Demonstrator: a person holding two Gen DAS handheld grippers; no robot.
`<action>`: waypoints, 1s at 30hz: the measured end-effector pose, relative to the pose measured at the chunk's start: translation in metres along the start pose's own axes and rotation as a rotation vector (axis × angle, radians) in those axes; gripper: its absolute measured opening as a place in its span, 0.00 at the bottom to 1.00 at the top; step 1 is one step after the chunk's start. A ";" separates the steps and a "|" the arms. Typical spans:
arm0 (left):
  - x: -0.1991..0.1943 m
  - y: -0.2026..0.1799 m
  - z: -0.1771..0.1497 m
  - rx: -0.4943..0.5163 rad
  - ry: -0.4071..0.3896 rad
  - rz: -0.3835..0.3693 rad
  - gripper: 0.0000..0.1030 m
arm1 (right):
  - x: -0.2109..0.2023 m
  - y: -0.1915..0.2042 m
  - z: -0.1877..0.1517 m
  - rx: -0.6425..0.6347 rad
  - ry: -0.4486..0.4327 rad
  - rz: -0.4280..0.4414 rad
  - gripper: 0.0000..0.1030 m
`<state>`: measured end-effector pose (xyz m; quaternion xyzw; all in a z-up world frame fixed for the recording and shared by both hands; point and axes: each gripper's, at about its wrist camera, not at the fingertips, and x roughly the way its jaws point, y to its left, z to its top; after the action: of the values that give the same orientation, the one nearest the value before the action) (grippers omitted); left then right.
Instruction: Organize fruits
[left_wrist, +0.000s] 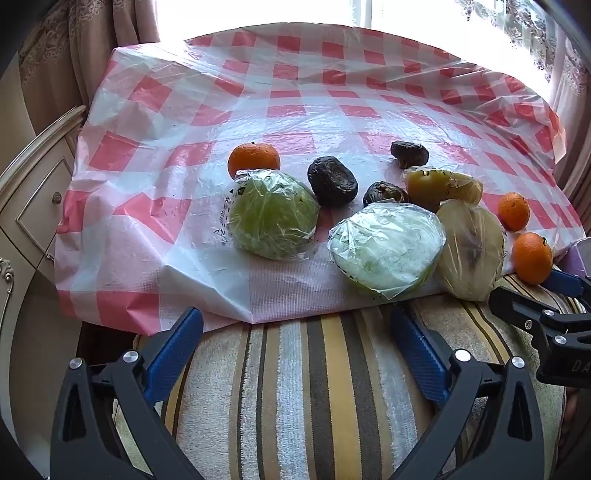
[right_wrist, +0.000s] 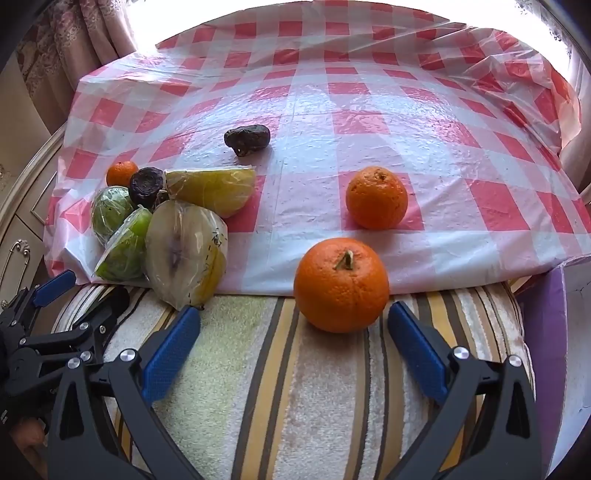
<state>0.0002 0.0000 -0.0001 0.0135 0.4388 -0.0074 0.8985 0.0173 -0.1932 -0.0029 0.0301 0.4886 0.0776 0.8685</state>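
Red-and-white checked plastic (right_wrist: 369, 110) covers the tabletop, where the fruits lie: wrapped green and yellow pieces (right_wrist: 184, 251) bunched at the near left with dark shrivelled ones, and two oranges at the near right. The nearest orange (right_wrist: 341, 284) sits on the striped towel (right_wrist: 295, 387). Left gripper (left_wrist: 295, 347) and right gripper (right_wrist: 293, 347) hover with jaws released, empty.

Beyond my worktop (left_wrist: 295, 110), spread with a red-and-white checked plastic sheet (right_wrist: 369, 92), bright daylight pours through a window (left_wrist: 258, 11) hung with patterned curtains (left_wrist: 74, 44). To my left stands a cream cabinet (left_wrist: 33, 206) with trimmed drawers and a small knob. A striped towel (right_wrist: 295, 387) lies nearest me.
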 end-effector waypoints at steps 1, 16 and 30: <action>0.000 0.001 0.000 -0.002 0.002 -0.003 0.96 | 0.000 0.000 0.000 -0.002 0.000 0.002 0.99; -0.004 -0.007 -0.003 0.007 -0.018 0.019 0.96 | 0.004 -0.002 -0.001 -0.017 0.000 0.008 0.99; 0.001 0.002 -0.001 -0.022 -0.010 -0.025 0.96 | 0.004 -0.001 -0.003 -0.022 -0.012 0.013 0.99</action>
<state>-0.0003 0.0024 -0.0016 -0.0022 0.4345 -0.0140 0.9006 0.0168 -0.1936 -0.0075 0.0242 0.4823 0.0885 0.8712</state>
